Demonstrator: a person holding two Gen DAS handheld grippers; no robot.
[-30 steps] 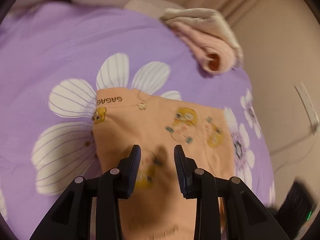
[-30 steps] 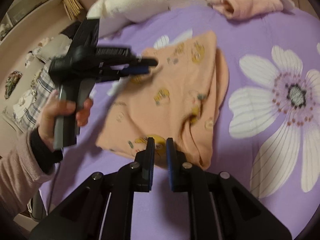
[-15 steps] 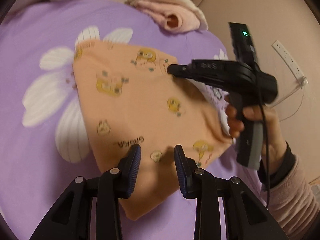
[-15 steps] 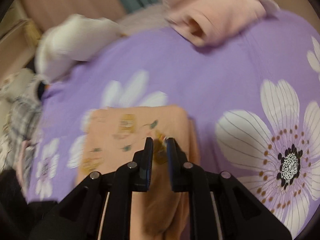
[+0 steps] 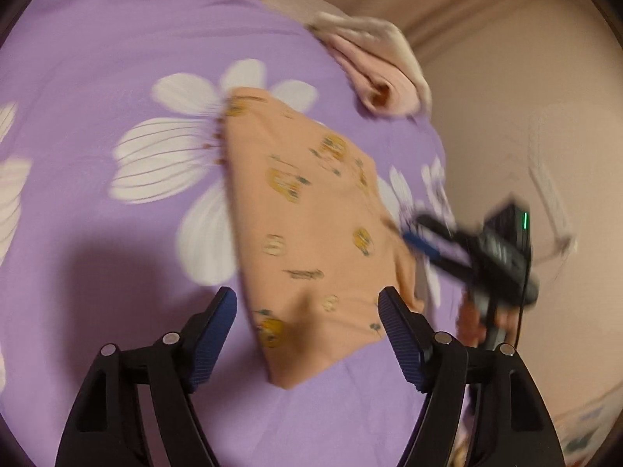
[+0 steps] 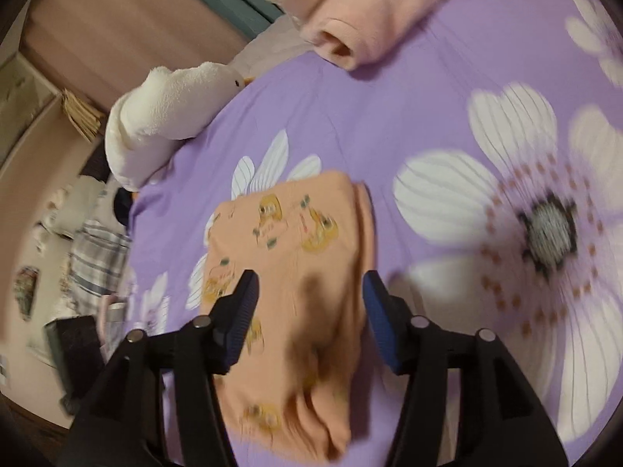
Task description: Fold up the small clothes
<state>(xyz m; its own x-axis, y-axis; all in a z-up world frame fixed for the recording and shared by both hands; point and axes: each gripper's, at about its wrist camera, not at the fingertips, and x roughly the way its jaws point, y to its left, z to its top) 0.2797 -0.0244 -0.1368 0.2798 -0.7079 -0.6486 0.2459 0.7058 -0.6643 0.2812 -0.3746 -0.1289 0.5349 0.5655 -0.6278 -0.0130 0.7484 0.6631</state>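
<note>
One small peach garment (image 5: 311, 233) w/ yellow cartoon prints lies folded on the purple bed sheet (image 5: 97, 39), over part of a big white flower print (image 5: 167, 155). Right wrist view: same garment (image 6: 296, 272) is doubled, w/ a thicker folded edge on its right side and the near end bunched.

Left hand-held gripper (image 5: 307, 311): jaws opening, standing wide, blue pads either side of the garment's near end in the picture; pads don't press on the cloth, nothing gripped. Right hand-held gripper (image 6: 311, 303): jaws opening too, wide apart, garment seen between them from above, not pinched. In the left wrist view the right hand-held gripper (image 5: 424, 241) shows blurred at the garment's right edge, blue pad near the cloth; can't tell if it touches. A hand (image 5: 483, 319) grips its handle below, green light on the body.

Further out: a rolled pink fleece item (image 6: 366, 23) w/ a cream piece beside it lies at the far end of the bed, well apart from the garment. White plush duck (image 6: 167, 113) sits at the bed's left edge, orange beak pointing right. Beyond that edge, a plaid cloth (image 6: 97, 260) and small clutter lie lower down, blurred. Both views are motion-smeared.
</note>
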